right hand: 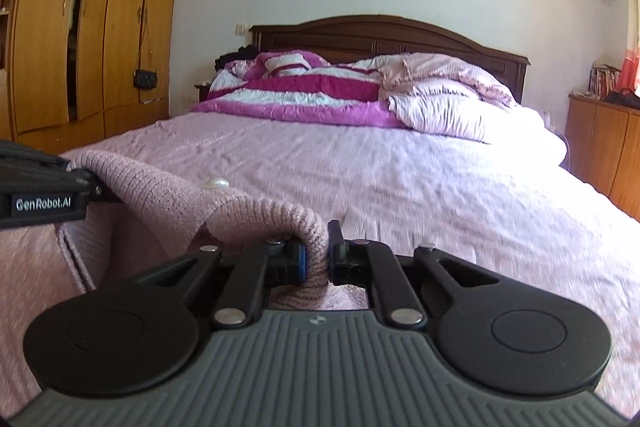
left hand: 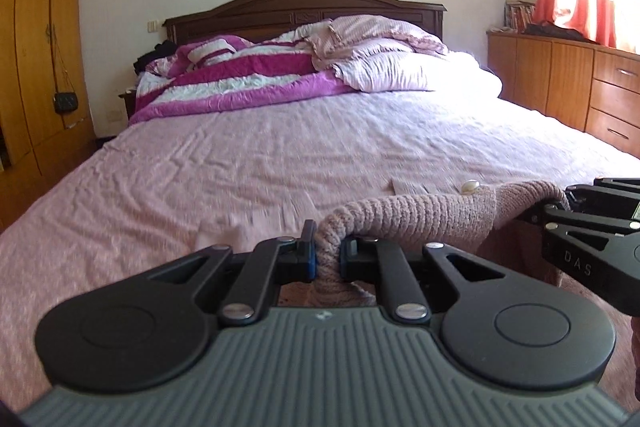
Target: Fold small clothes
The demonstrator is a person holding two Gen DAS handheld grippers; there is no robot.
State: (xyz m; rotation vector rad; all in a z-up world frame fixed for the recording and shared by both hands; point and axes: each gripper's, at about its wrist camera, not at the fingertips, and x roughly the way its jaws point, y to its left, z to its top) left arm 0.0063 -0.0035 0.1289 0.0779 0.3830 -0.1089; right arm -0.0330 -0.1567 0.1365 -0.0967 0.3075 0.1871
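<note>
Nearest our lens, the left gripper (left hand: 328, 255) has its fingers (left hand: 308, 247) clamped on the ribbed edge of a dusty-pink knitted garment (left hand: 420, 215). We hold this garment raised above the pink-sheeted bed (left hand: 240, 155), stretched between both tools, a pearl button (left hand: 470, 186) showing on its upper edge. To the right, the right gripper (right hand: 318, 259) pinches the opposite ribbed edge between closed fingers (right hand: 298, 261). Crumpled magenta-and-white bedding (right hand: 312, 87) lies at the dark wooden headboard (right hand: 400, 35).
</note>
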